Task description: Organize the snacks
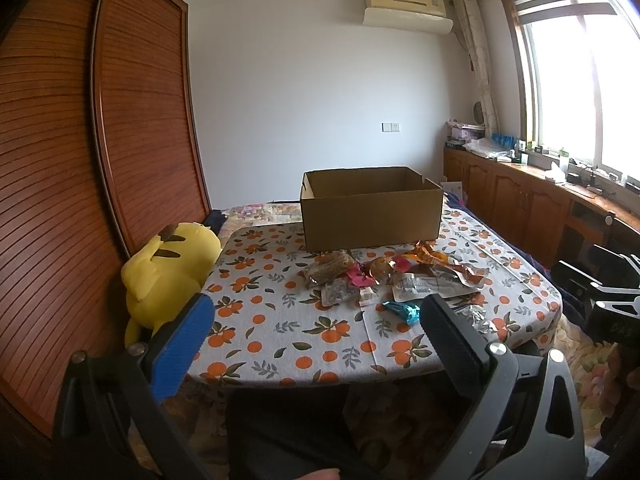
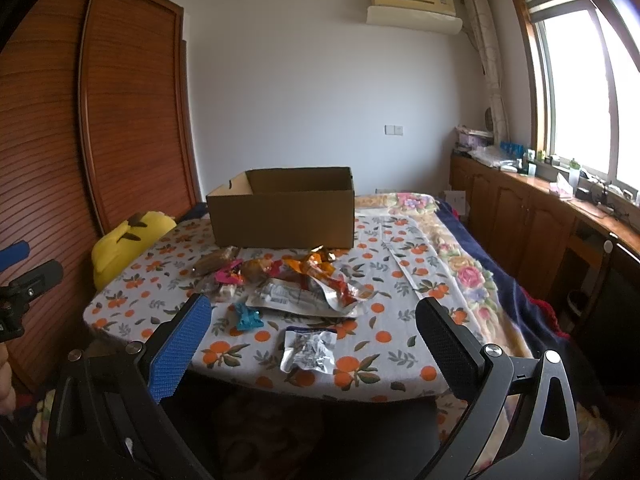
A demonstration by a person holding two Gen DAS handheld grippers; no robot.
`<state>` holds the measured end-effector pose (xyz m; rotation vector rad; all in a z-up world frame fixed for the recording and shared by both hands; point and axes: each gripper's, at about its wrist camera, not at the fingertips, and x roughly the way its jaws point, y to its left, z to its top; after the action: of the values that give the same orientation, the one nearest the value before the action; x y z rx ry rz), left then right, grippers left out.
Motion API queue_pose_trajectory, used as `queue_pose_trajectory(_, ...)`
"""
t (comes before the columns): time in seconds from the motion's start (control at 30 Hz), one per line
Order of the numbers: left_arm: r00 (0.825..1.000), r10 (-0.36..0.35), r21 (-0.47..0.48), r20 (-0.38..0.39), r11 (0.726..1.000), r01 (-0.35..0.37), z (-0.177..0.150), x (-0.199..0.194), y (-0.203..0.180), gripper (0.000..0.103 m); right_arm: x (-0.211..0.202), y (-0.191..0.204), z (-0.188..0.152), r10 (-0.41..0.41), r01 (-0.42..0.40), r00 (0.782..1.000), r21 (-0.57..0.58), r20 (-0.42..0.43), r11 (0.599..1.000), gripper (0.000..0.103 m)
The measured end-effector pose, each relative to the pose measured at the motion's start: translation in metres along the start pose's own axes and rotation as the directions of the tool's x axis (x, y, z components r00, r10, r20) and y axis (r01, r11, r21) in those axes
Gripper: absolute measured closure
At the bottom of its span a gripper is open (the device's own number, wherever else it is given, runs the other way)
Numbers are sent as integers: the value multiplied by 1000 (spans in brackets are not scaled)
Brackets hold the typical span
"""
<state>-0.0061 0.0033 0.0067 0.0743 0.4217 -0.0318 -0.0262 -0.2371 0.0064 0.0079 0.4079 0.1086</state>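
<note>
An open cardboard box (image 1: 370,210) (image 2: 284,214) stands at the far side of a small table with an orange-print cloth (image 1: 280,320) (image 2: 380,344). In front of it lies a pile of snack packets (image 1: 396,274) (image 2: 296,280): brown, pink, orange and silver ones. A blue wrapped sweet (image 1: 402,311) (image 2: 247,316) and a crumpled silver packet (image 2: 308,350) lie nearer the front edge. My left gripper (image 1: 320,320) is open, held back from the table's near edge with nothing in it. My right gripper (image 2: 314,320) is open too, near the front edge, above the silver packet.
A yellow plush toy (image 1: 168,276) (image 2: 124,240) sits at the table's left side against a brown slatted wardrobe (image 1: 80,160). Wooden cabinets (image 2: 520,216) under the window line the right wall. A flowered blanket (image 2: 468,264) lies to the right of the table.
</note>
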Motion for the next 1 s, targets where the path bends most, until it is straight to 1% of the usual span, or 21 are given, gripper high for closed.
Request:
queue_pose_trajectory(0.7, 1000, 1, -3, -9, 1000, -1, -4, 4, 0, 0, 5, 1, -5, 0, 0, 1000, -1, -9, 1000, 0)
queue_pose_trajectory(0.87, 1000, 6, -2, -27, 1000, -6, -7, 12, -1, 0, 14, -3, -12, 8, -8, 1000, -7, -30, 1000, 0)
queue_pose_trajectory(1.0, 999, 7, 3, -45, 1000, -7, -10, 25, -3, 0, 32, -7, -20, 19, -19, 998, -13, -67, 1000, 0)
